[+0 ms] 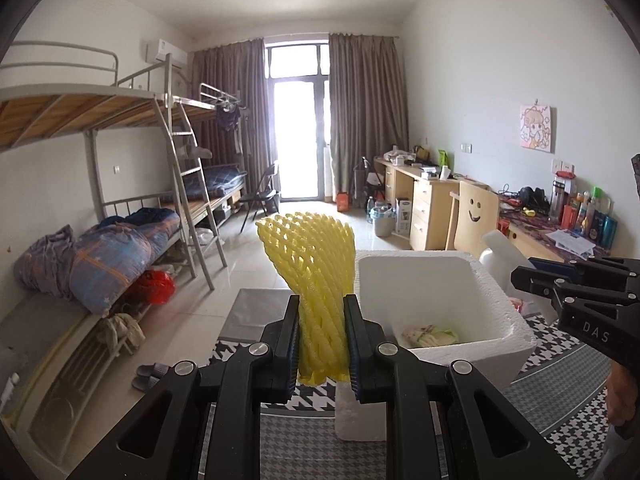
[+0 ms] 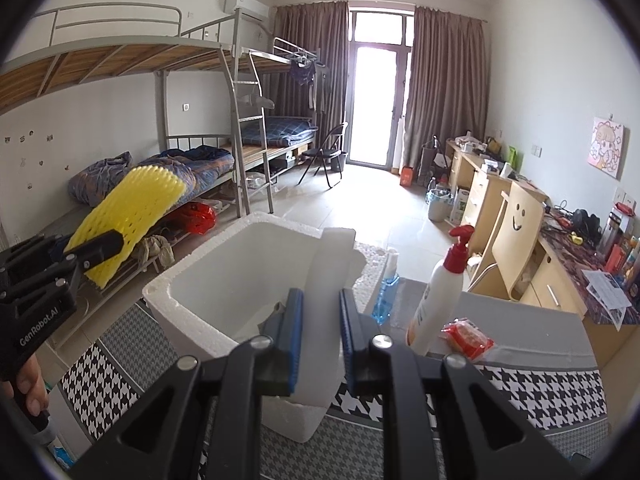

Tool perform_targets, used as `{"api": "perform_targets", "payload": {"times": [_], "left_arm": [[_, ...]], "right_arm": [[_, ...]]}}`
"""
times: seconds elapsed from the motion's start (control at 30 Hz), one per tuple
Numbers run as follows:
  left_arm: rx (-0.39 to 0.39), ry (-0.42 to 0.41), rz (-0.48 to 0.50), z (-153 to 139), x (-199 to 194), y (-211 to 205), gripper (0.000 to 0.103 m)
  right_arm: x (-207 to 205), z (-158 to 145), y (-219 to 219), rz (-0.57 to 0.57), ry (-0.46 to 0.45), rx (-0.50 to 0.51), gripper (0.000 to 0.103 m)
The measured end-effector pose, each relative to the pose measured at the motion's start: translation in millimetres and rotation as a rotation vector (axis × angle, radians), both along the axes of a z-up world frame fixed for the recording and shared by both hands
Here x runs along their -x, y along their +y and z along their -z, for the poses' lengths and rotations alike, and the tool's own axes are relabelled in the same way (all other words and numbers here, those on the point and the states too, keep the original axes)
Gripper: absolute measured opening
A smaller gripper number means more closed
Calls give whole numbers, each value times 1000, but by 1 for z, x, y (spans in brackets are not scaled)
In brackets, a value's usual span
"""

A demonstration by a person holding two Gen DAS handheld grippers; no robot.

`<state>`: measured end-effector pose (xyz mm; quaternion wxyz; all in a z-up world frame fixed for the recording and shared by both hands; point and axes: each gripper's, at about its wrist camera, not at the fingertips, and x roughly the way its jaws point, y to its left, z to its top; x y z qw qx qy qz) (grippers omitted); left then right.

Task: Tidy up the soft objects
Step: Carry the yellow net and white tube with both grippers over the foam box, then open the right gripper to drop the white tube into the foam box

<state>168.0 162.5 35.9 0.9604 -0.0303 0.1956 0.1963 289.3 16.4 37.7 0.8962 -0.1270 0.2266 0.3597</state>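
My left gripper is shut on a yellow foam net sleeve, which stands up between the pads, just left of an open white foam box. A pale wrapped packet lies on the box floor. My right gripper is shut on a flat white foam sheet, held over the near right corner of the box. In the right wrist view the left gripper and its yellow net hang at the left of the box. In the left wrist view the right gripper shows with the sheet.
The box stands on a table with a houndstooth cloth. To its right stand a white pump bottle with a red top, a blue bottle and a red packet. A wooden chair and desks line the right wall; bunk beds fill the left.
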Motion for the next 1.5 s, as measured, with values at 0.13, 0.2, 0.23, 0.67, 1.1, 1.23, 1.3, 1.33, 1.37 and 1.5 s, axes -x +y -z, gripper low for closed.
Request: {"api": "perform_targets", "payload": {"times": [0.13, 0.2, 0.23, 0.67, 1.1, 1.23, 1.3, 1.33, 1.37, 1.5], "left_arm": [[11, -12, -23, 1, 2, 6, 21], [7, -16, -31, 2, 5, 7, 21], [6, -15, -36, 3, 6, 8, 21], [14, -18, -72, 5, 19, 14, 21], [18, -17, -74, 5, 21, 17, 21], [17, -15, -67, 6, 20, 17, 21], [13, -14, -65, 6, 18, 17, 21], [12, -13, -61, 6, 17, 17, 21], [11, -12, -55, 5, 16, 16, 21], [8, -12, -39, 3, 11, 13, 21]], "right_arm": [[0, 0, 5, -11, -12, 6, 21], [-1, 0, 7, -13, -18, 10, 21], [-2, 1, 8, -15, -15, 10, 21], [-15, 2, 27, -42, 10, 14, 21], [-29, 13, 48, -53, 77, 26, 21], [-33, 14, 50, -51, 97, 33, 36], [-35, 14, 49, -44, 117, 31, 48], [-35, 14, 49, -47, 126, 24, 58], [-36, 14, 47, -46, 132, 18, 67], [-32, 9, 41, -44, 110, 5, 71]]}}
